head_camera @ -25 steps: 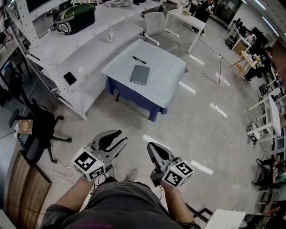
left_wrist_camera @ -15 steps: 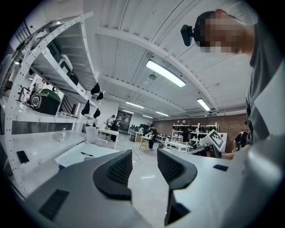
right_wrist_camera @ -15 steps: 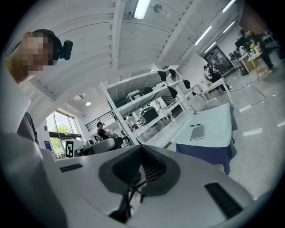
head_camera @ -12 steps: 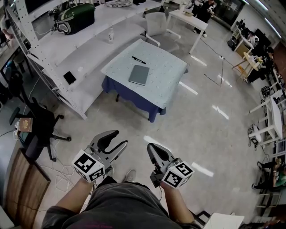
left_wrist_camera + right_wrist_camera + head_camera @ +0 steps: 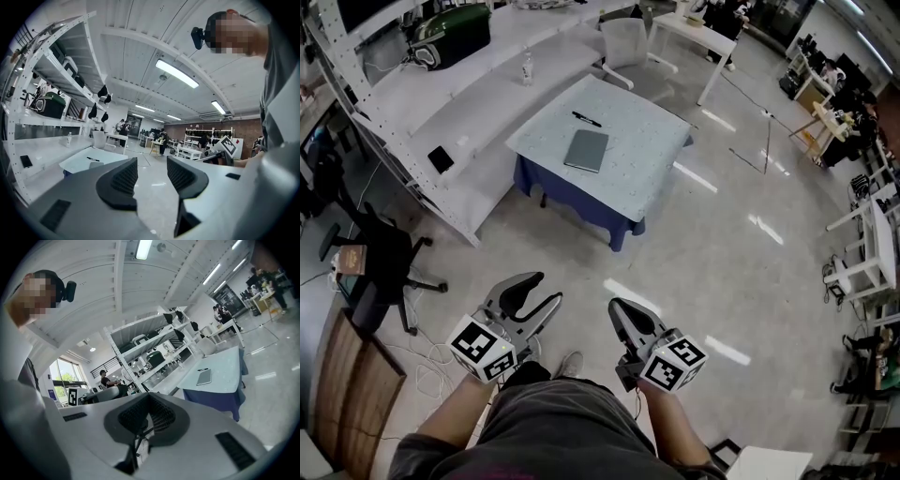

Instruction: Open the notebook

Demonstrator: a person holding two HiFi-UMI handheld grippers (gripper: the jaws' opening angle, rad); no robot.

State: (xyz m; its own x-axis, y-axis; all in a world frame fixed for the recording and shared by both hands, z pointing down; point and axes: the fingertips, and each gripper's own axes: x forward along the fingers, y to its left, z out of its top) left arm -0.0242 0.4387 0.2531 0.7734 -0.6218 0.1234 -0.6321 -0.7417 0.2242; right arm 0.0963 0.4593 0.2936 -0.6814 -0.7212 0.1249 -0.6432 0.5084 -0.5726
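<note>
Notebook (image 5: 586, 150) closed on table (image 5: 652, 141), pen (image 5: 586, 119) beside | left tool (image 5: 547, 289) just widened, empty | right tool (image 5: 615, 306) pinched together

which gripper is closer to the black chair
Left. The left gripper is right of the chair in the head view; the right gripper is further right, beyond it.
</note>
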